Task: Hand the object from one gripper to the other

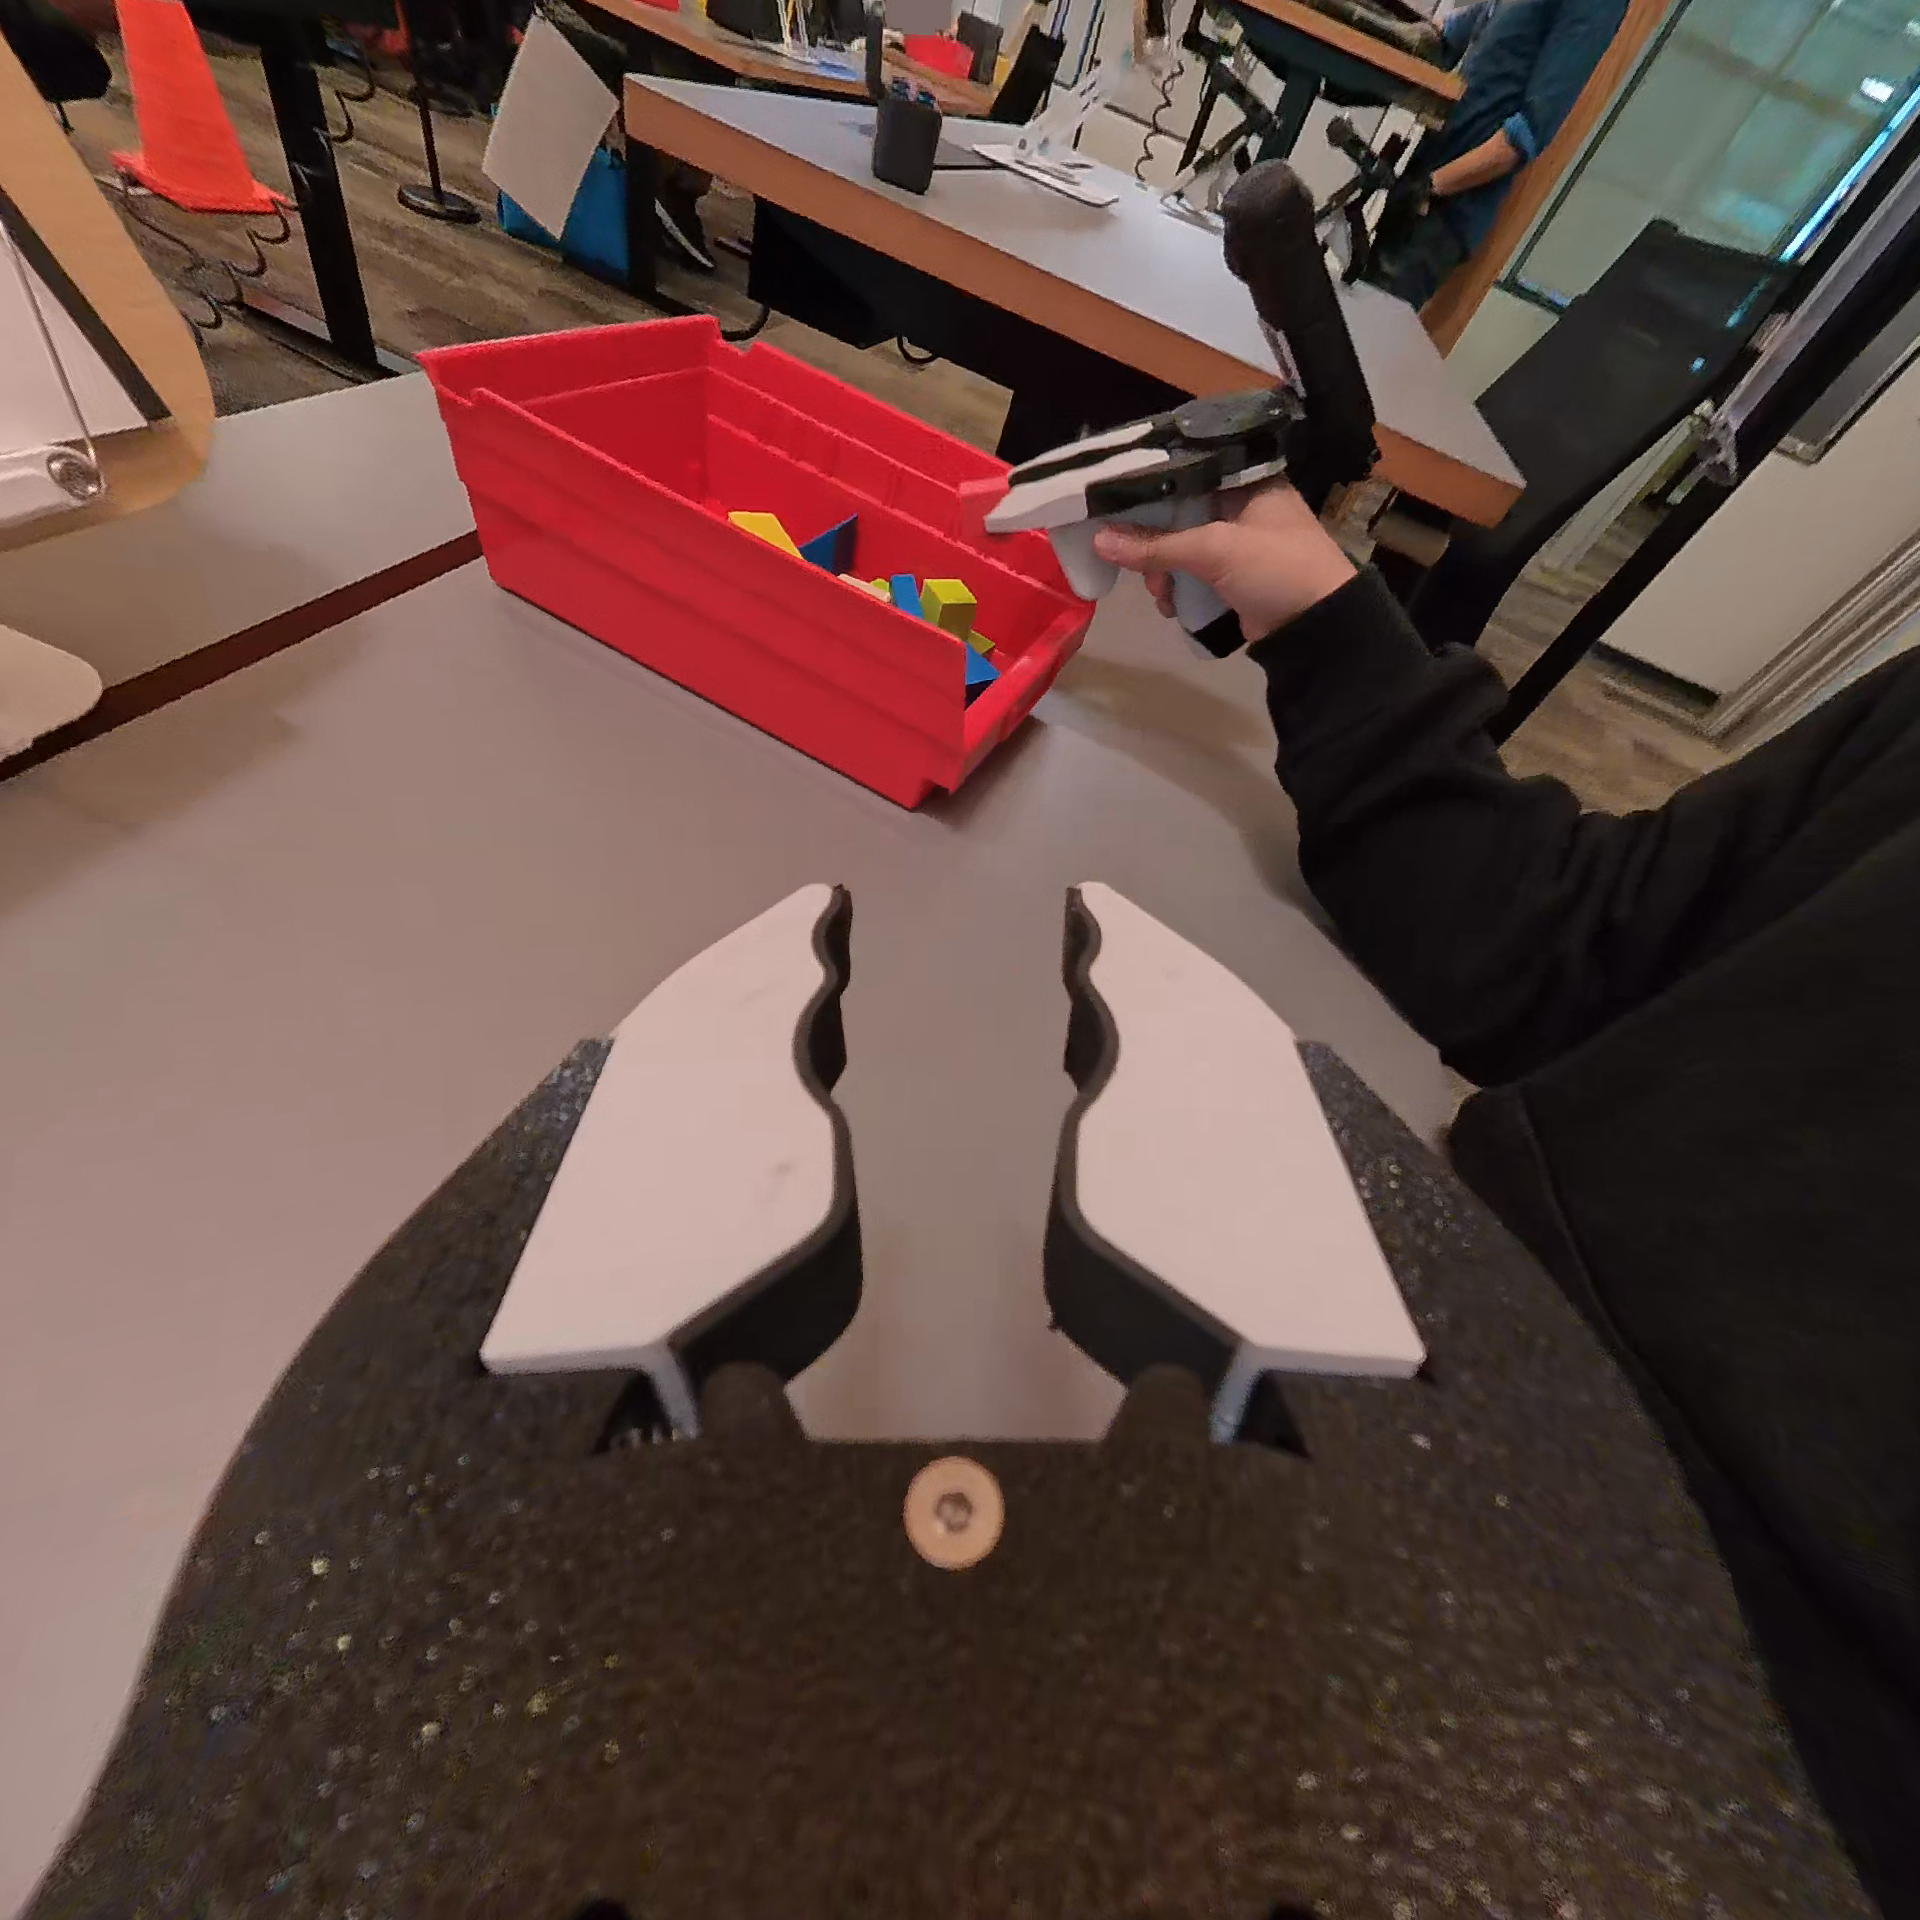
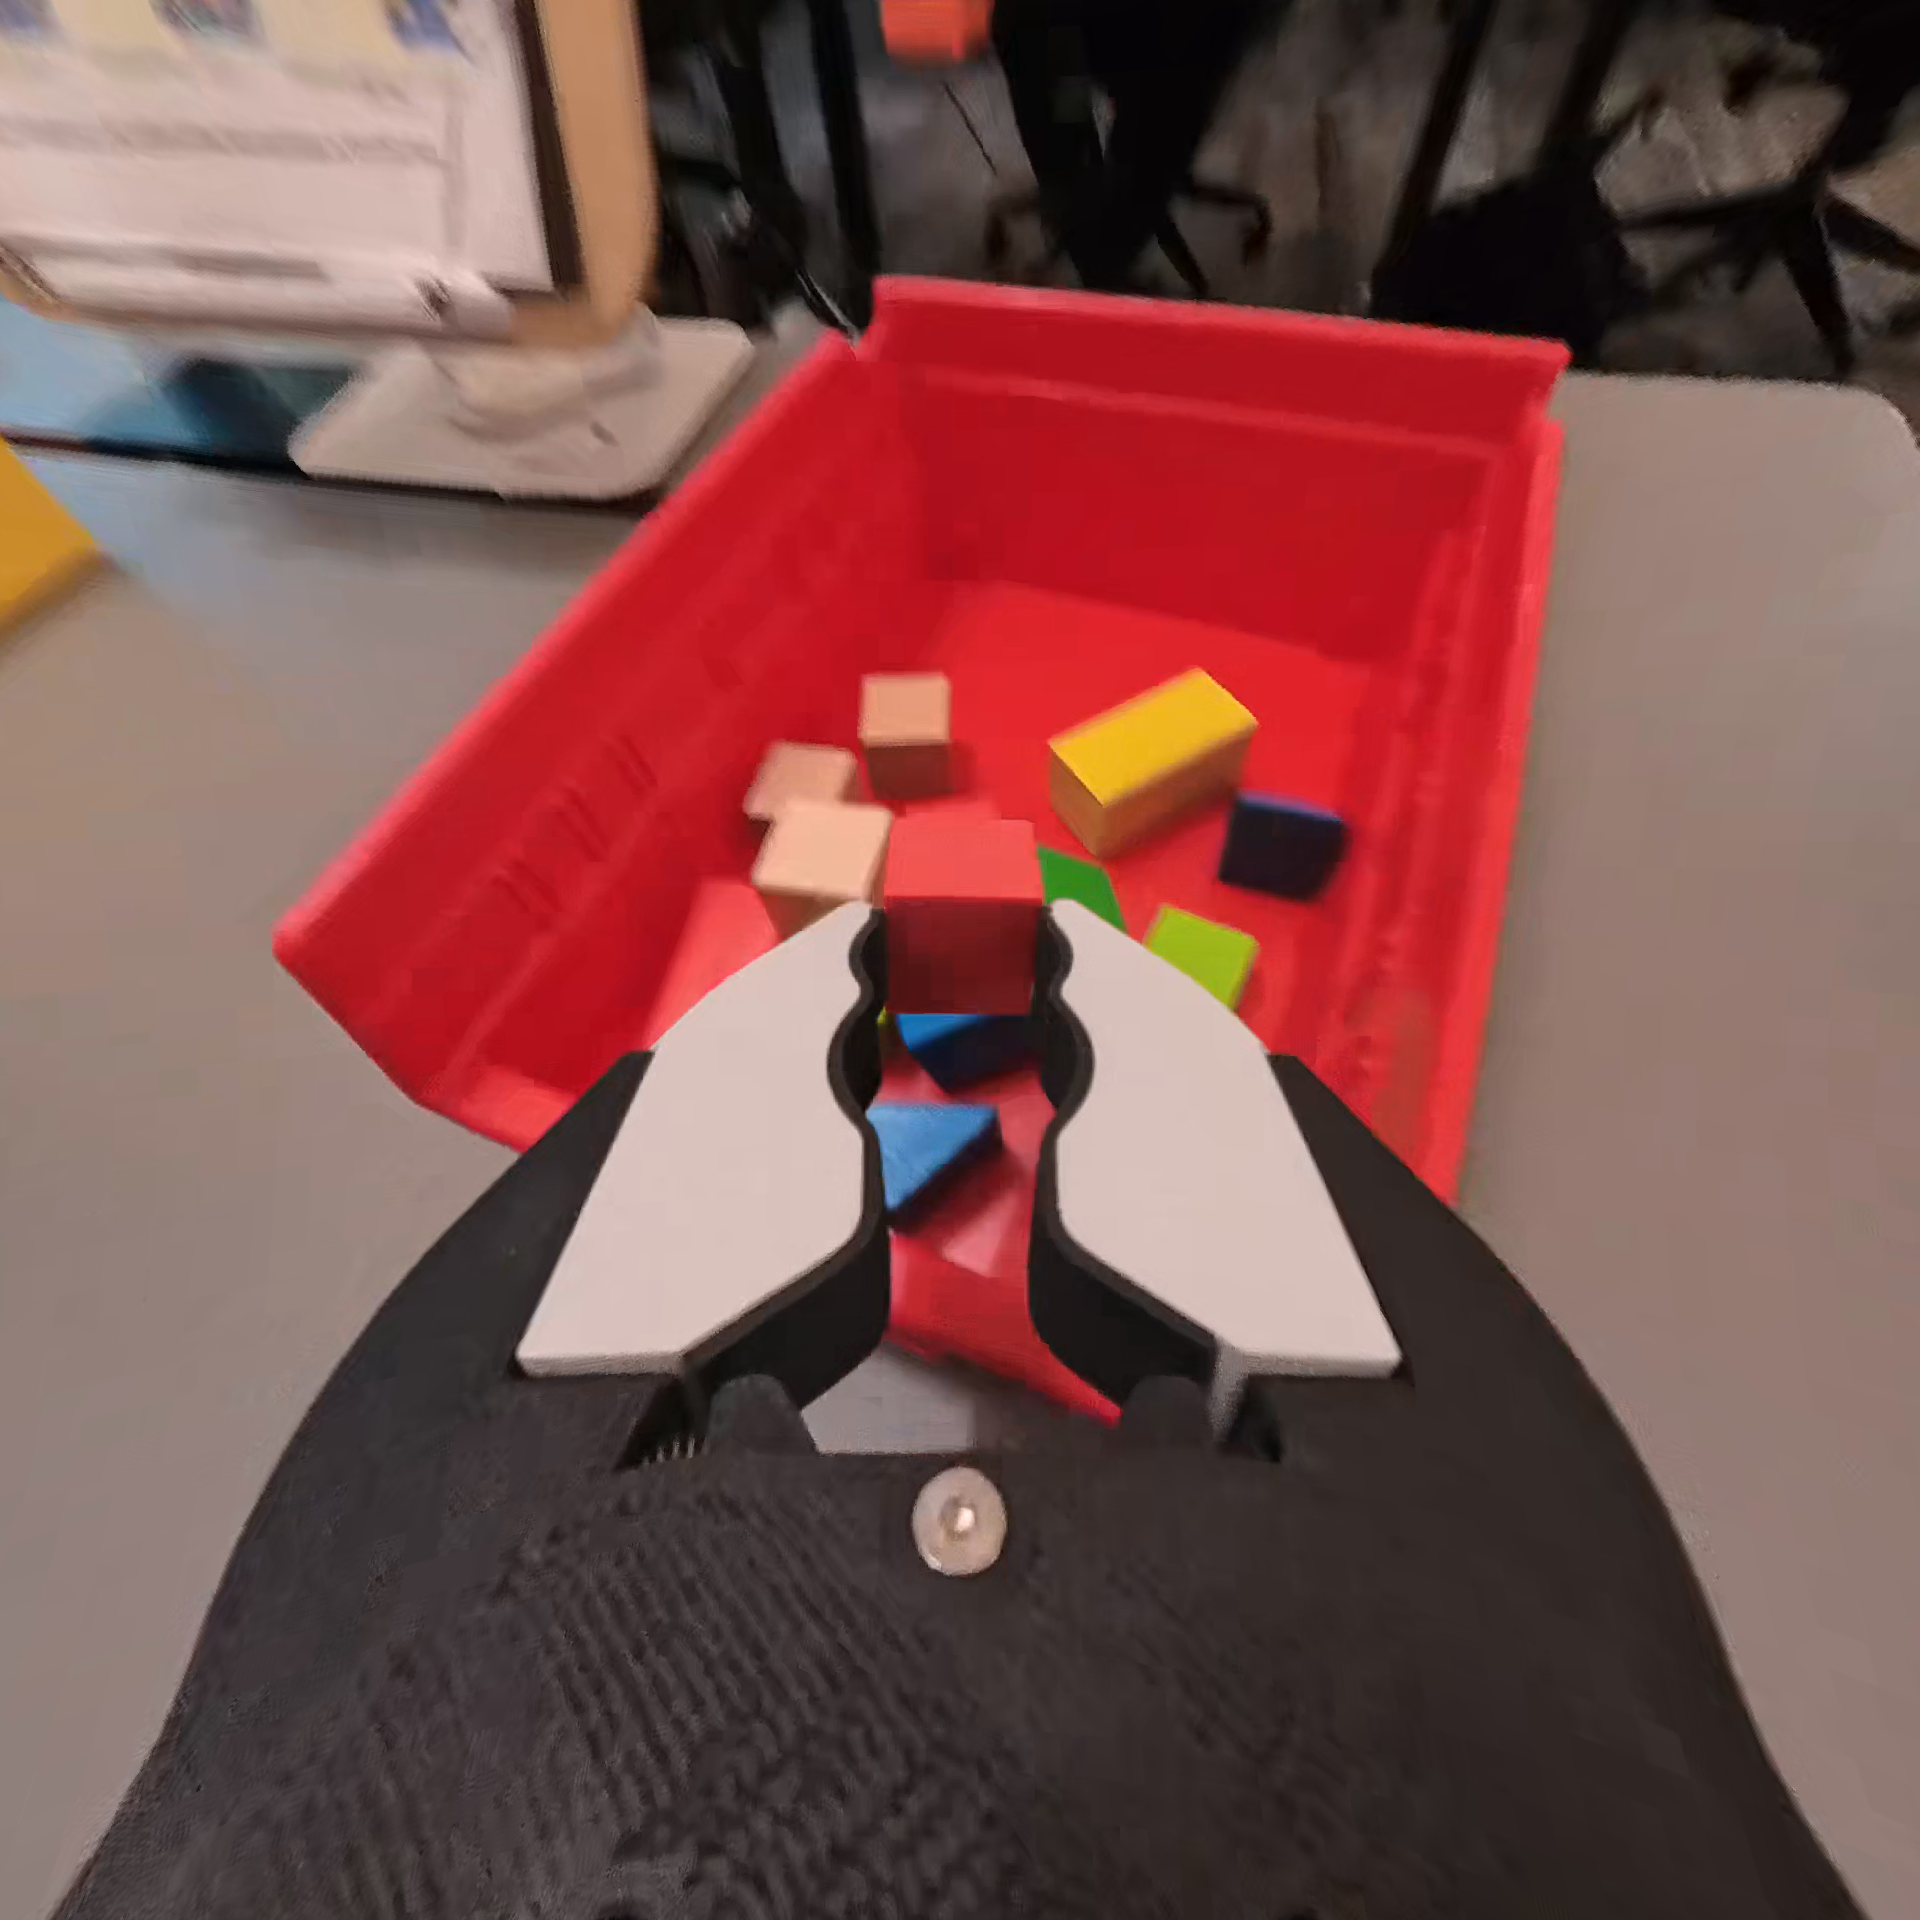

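Note:
My right gripper is shut on a red cube, with both pads pressed on its sides, and holds it above the red bin. The left wrist view shows that gripper over the near end of the bin, with the red cube at its tips. My left gripper is open and empty, low over the grey table, well short of the bin.
The bin holds several loose blocks: a yellow one, tan cubes, blue, dark blue and green ones. A person's black sleeve reaches in from the right. Another table and an orange cone stand behind.

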Tool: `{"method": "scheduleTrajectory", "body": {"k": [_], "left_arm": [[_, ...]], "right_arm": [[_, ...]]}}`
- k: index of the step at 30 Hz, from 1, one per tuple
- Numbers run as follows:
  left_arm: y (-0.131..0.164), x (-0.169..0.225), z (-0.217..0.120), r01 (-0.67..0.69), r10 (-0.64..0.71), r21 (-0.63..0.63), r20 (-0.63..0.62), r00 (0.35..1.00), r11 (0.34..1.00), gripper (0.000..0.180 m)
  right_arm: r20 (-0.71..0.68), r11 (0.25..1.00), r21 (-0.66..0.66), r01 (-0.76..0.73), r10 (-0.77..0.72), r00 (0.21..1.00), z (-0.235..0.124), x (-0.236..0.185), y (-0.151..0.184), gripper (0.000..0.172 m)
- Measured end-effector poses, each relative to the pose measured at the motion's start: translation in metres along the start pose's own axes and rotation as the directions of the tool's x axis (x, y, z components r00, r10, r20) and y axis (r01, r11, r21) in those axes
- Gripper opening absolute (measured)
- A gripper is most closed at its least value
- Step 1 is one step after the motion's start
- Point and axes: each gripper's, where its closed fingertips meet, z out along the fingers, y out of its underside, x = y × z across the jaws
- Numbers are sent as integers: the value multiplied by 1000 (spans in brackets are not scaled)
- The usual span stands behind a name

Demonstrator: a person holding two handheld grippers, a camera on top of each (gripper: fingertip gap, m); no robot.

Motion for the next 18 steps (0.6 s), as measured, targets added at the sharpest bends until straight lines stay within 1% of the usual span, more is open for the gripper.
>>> {"method": "scheduleTrajectory", "body": {"k": [4,6,9,10,12,15,16,18], "left_arm": [[4,-4,-2,46,-46,8,-4,999,999,38],[6,-4,-3,59,-59,4,-9,998,998,38],[9,-6,-7,63,-63,-7,7,998,998,39],[9,-8,-10,62,-62,-6,16,998,998,39],[7,-11,-18,64,-64,9,35,997,998,40],[1,-22,-39,78,-81,37,93,992,996,42],[-1,-29,-49,77,-82,47,133,988,996,43],[-5,-50,-76,82,-95,62,267,959,995,43]], "right_arm": [[-104,980,-194,36,-57,993,-11,19,25,27],[-101,964,-262,50,-79,992,-11,19,34,27],[-71,954,-299,14,-37,997,-7,12,42,27],[-88,953,-302,18,-47,995,-7,14,42,28],[-88,955,-292,45,-73,993,-5,12,39,38],[-40,968,-249,42,-54,998,-3,0,31,40],[-36,971,-236,47,-57,998,-2,-2,28,40],[-23,976,-203,79,-86,996,-1,-7,21,41]]}}
